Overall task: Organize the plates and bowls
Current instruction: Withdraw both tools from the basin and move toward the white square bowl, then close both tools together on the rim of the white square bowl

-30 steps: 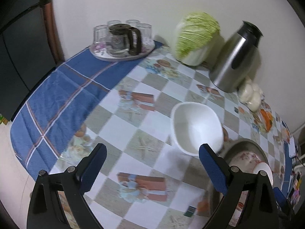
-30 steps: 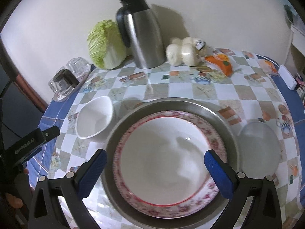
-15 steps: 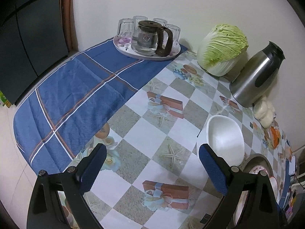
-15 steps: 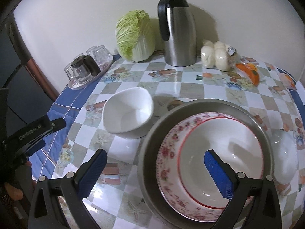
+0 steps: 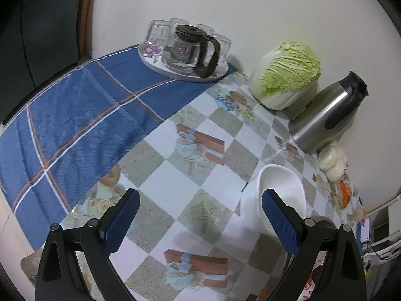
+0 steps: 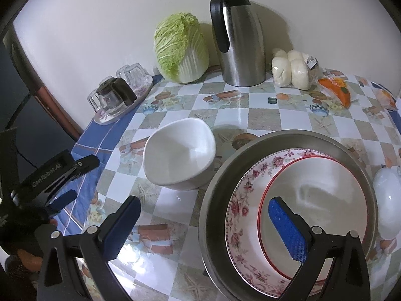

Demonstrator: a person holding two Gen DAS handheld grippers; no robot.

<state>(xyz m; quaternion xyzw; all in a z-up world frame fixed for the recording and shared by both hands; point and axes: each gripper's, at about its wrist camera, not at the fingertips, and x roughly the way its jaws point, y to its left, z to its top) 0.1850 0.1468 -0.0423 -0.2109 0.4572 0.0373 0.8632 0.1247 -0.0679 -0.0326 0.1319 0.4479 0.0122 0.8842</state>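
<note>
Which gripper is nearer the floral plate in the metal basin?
Right. The right gripper hangs open over the floral plate; the left gripper is off beyond the white bowl.

A home dining corner is indicated: a desk (image 6: 260, 118) spread with patterned oilcloth, with a cabbage (image 6: 181, 47), thermos jug (image 6: 239, 35), steamed buns (image 6: 293, 69) and glass teapot tray (image 5: 183, 71) set along the far wall.

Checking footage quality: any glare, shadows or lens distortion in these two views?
Left wrist view: fisheye bends the wall; the thermos leans sideways. Right wrist view: glare patches on the glossy tablecloth; cabbage and thermos cast soft wall shadows; both sharp.
</note>
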